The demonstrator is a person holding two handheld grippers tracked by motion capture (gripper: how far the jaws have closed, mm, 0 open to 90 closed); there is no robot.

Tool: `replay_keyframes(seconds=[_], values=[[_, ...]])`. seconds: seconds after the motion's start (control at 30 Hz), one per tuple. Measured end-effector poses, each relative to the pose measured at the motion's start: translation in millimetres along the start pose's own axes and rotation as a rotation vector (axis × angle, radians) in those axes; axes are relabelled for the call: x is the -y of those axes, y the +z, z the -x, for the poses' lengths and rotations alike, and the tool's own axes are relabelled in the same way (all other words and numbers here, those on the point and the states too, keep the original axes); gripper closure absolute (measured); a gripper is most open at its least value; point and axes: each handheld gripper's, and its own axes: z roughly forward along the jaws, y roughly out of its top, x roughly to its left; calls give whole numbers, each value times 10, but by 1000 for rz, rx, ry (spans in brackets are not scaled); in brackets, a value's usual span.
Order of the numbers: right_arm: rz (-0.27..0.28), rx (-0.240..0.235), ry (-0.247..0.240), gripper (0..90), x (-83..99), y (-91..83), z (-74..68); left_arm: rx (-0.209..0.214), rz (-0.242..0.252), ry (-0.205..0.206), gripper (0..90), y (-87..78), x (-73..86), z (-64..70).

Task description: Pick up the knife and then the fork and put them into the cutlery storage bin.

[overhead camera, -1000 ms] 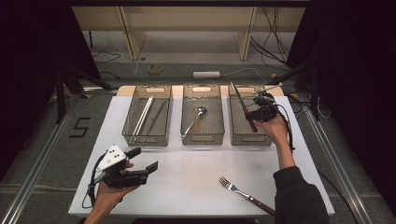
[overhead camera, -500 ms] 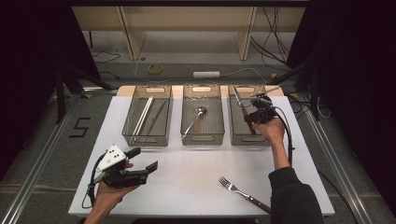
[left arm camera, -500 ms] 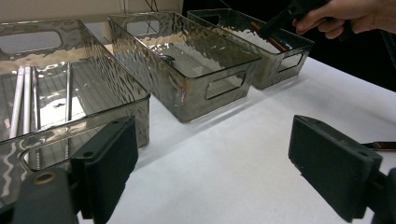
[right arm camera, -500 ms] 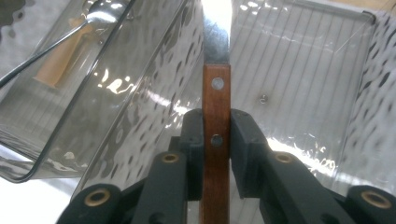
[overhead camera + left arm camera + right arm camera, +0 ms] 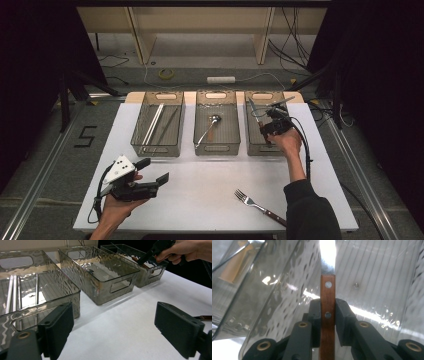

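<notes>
My right gripper [image 5: 264, 129] is shut on the wooden handle of a knife [image 5: 327, 291], with the handle upright between the jaws. The steel blade [image 5: 252, 108] points away over the right clear bin [image 5: 255, 148]. In the right gripper view the blade [image 5: 327, 255] reaches into that bin's ribbed interior. A fork [image 5: 256, 205] with a dark handle lies on the white table near the front right. My left gripper [image 5: 154, 171] hovers low at the front left, open with nothing between its jaws [image 5: 118, 327].
Three clear bins stand in a row at the back. The left bin [image 5: 37, 290] holds long thin sticks, and the middle bin [image 5: 216, 147] holds a spoon [image 5: 209, 126]. The white table [image 5: 200, 190] ends at dark floor on all sides.
My right gripper has shifted slightly left and toward the person with the knife, bringing it lower over the right bin. The left gripper has not moved.
</notes>
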Motion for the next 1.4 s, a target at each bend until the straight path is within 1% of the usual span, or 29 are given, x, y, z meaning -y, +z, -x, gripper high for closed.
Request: replay_keyframes(seconds=[0.07, 0.1, 0.2, 0.33, 0.4, 0.5, 0.57, 0.67, 0.73, 0.9, 1.23, 1.3, 1.4], values=[[4, 7, 3, 754, 3, 4, -4, -1, 1, -1, 154, -1, 1, -2], [8, 6, -4, 741, 3, 0, -7, -1, 2, -4, 154, -2, 1, -2], [9, -2, -19, 685, -6, -32, -21, -2, 1, -5, 153, -3, 1, -5], [30, -21, -37, 638, -5, -109, -30, -3, 0, -4, 152, 0, 1, -3], [31, -35, -51, 596, 5, -144, -36, -4, 0, -5, 152, 0, 0, -2], [43, -49, -83, 565, 36, -209, -57, -5, 0, -6, 152, 1, -2, -2], [49, -71, -98, 517, 69, -263, -86, -6, -2, -3, 152, 2, -1, 0], [54, -86, -159, 474, 134, -349, -166, -6, -1, -5, 152, 2, -2, -2], [58, -109, -201, 447, 189, -412, -216, -7, -1, -6, 152, 1, -1, -2], [66, -146, -243, 384, 322, -563, -313, -8, 2, -6, 152, 3, -4, 6], [88, -204, -292, 336, 602, -740, -471, -8, 1, -11, 152, -1, -4, -2], [101, -217, -291, 322, 660, -772, -487, -8, 4, -8, 152, -4, -5, -2], [135, -263, -272, 310, 771, -808, -489, -9, 2, -11, 152, -4, -4, -2]])
